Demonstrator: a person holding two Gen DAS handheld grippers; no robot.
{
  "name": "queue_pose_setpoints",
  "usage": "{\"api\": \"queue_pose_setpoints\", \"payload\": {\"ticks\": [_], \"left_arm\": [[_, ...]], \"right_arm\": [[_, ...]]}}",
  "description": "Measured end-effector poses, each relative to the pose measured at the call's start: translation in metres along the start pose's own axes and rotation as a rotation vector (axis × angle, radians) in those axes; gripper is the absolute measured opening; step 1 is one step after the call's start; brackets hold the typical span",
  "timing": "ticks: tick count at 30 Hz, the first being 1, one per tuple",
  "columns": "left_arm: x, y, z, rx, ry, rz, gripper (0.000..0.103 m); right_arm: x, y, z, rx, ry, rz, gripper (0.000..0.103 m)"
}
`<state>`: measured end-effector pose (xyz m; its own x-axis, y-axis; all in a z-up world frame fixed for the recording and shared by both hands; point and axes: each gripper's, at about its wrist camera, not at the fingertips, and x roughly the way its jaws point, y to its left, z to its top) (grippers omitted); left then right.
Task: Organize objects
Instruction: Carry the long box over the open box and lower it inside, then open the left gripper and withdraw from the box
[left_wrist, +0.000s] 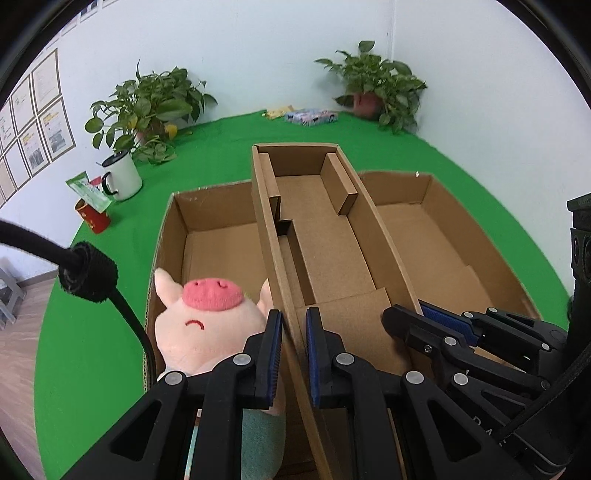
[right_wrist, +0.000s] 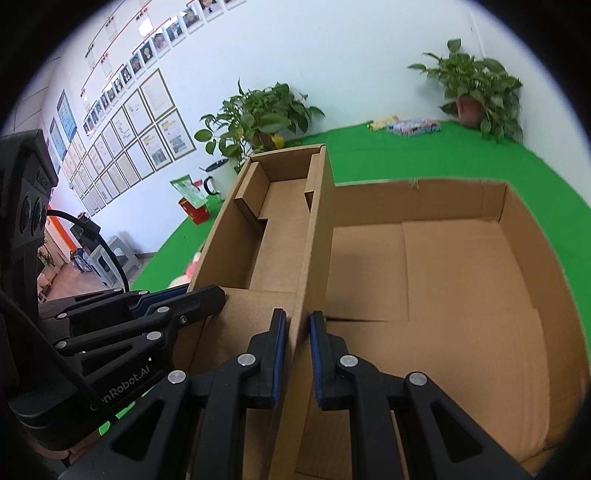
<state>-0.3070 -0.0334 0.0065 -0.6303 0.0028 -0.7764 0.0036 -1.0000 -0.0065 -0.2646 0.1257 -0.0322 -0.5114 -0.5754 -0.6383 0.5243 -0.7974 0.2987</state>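
Left gripper (left_wrist: 294, 354): fingers pinching narrow box (left_wrist: 325, 236) left wall | right gripper (right_wrist: 297, 354): fingers pinching right wall | pig plush (left_wrist: 207, 325) in left tray (left_wrist: 166, 236).

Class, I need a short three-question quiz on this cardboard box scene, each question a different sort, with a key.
1. True or false: the left hand-held gripper straddles the left wall of the narrow inner box.
2. Which toy lies in the left compartment of the large cardboard box? A) bear B) plush pig C) duck
3. Fill in: the right hand-held gripper has its fingers on either side of the narrow inner box's ____ wall.

Key: 1 true; 2 B; 3 right.
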Motion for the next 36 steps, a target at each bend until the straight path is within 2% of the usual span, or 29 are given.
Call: {"api": "queue_pose_setpoints", "payload": {"ticks": [5,17,22,36], "left_arm": [[0.024,-0.004,-0.009,0.021,0.034,0.054,0.009],[0.050,-0.003,-0.017,0.014,0.092,0.073,0.011],[0.040,0.007,-0.016,-0.022,0.093,0.033,0.011],[-0.014,0.014,-0.031,-0.028,0.002,0.036,0.011]], "right_arm": [[0.016,-0.007,-0.002,0.015,0.034,0.023,0.012],[0.045,-0.025,-0.006,0.075,0.159,0.066,0.012],[0.054,-0.024,-0.007,0.064,0.199,0.048,0.012],[0.058,-0.013,-0.001,-0.039,0.224,0.018,0.016]]}}
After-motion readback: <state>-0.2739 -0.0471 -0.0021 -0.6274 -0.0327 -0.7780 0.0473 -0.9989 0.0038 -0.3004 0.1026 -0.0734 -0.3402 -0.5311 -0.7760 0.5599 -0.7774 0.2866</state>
